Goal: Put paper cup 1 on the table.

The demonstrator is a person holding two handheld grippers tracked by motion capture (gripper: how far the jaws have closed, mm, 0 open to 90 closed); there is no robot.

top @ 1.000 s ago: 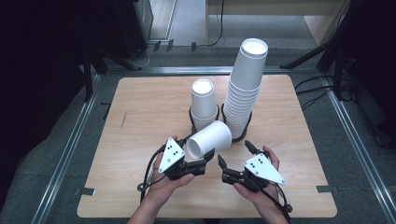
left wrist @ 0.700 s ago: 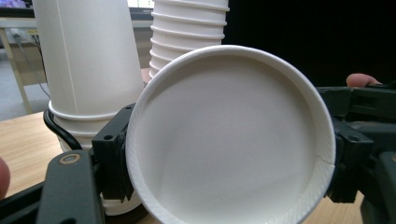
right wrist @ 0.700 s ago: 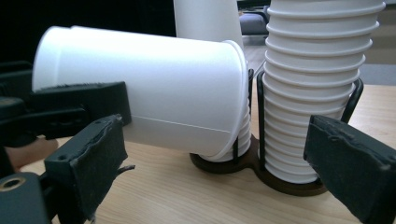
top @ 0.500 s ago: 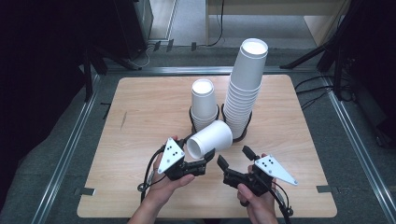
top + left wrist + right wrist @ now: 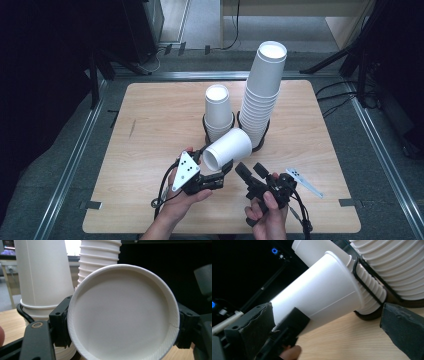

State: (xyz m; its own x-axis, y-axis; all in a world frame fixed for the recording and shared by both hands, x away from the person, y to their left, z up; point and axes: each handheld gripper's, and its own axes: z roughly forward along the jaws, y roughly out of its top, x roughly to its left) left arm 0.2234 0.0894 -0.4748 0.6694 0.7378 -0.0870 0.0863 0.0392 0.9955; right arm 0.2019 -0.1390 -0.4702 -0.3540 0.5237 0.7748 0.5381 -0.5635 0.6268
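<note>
Your left gripper [image 5: 216,176] is clamped across the rim of a single white paper cup [image 5: 227,149], held on its side above the light plywood tabletop [image 5: 150,125], mouth turned toward you, base pointing at 1 o'clock toward the stacks. In the left gripper view the rolled lip sits between the two black jaws, pads pressing on either side.

Your right gripper [image 5: 251,172], just beside the cup at its 4 o'clock, has just been opening; its jaws stand wide with nothing between them.

Step in hand, as it reads: one cup separated and carried, not yet placed. The short stack of white paper cups [image 5: 218,112] in its black wire ring holder [image 5: 205,125] sits at 11 o'clock from the held cup, the tall ribbed stack of white cups [image 5: 262,90] at 1 o'clock.

Next move probably calls for turning the cup upright (or mouth-down, matching the stack) and lowering it squarely over a stack top.

Materials: thin matte paper, tapered wall, faint side seam, rolled rim. It will likely dent under hard squeeze, so keep the grip light.
</note>
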